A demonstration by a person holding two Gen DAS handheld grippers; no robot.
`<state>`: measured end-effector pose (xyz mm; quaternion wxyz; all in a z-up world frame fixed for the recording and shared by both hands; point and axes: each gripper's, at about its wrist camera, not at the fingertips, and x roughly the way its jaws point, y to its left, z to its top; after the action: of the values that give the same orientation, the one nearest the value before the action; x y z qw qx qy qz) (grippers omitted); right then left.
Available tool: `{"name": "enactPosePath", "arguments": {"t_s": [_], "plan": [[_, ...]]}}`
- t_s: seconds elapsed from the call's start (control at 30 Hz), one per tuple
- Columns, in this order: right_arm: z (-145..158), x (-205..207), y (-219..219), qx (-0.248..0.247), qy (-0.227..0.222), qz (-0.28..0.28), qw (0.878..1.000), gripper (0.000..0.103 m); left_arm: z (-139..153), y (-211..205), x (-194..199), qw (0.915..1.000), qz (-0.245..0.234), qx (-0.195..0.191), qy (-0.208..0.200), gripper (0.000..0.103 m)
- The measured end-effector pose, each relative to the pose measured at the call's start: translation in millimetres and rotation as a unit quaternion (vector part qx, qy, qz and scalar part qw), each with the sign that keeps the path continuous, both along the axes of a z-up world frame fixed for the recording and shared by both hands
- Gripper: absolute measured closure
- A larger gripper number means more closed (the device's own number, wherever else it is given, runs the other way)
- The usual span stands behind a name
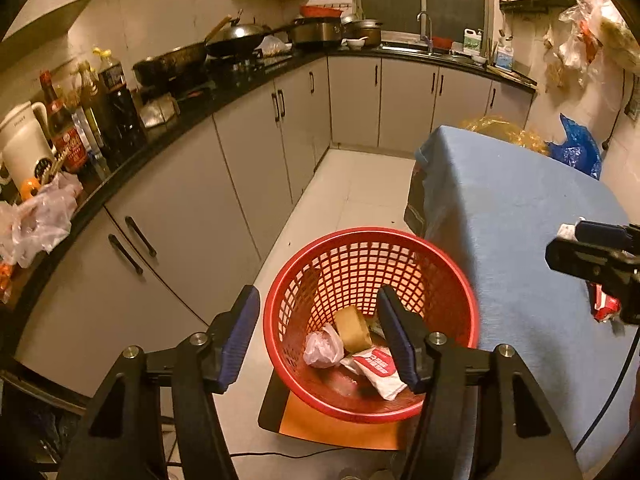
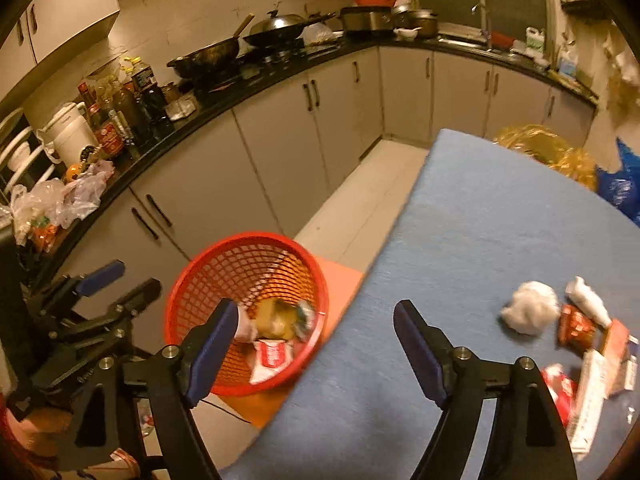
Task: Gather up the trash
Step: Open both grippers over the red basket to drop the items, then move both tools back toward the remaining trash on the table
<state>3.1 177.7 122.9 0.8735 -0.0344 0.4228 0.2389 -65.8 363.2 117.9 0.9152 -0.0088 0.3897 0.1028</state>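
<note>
A red mesh basket (image 1: 448, 280) stands on the floor beside the blue-clothed table (image 1: 520, 208). Inside lie a tape roll (image 1: 352, 328), a crumpled plastic bag (image 1: 322, 348) and a red-white wrapper (image 1: 380, 368). My left gripper (image 1: 320, 320) is open and empty above the basket. My right gripper (image 2: 316, 340) is open and empty over the table edge, between the basket (image 2: 192, 280) and the trash. On the table lie a white paper wad (image 2: 530, 308), a red-brown packet (image 2: 576, 326) and more wrappers (image 2: 592, 384). The right gripper also shows in the left wrist view (image 1: 600, 264).
A black kitchen counter (image 1: 224, 96) with woks, bottles and a white kettle (image 1: 24, 148) runs along the left and back over grey cabinets. An orange mat (image 1: 320, 428) lies under the basket. Yellow (image 2: 540, 148) and blue (image 2: 620, 184) bags sit past the table.
</note>
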Motion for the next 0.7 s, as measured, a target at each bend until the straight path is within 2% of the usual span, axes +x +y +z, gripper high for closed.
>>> {"name": "enactPosePath", "arguments": {"t_s": [0.37, 0.7], "plan": [[5.6, -32.9, -62.0, -0.008, -0.015, -0.034, 0.999, 0.015, 14.7, -44.9, -13.1, 0.9995, -0.019, 0.023, -0.012, 0.039], [7.2, -54.5, -137.7, 0.003, -0.01, -0.069, 0.998, 0.015, 26.4, -113.3, -13.4, 0.9979, -0.049, 0.038, -0.018, 0.038]]}}
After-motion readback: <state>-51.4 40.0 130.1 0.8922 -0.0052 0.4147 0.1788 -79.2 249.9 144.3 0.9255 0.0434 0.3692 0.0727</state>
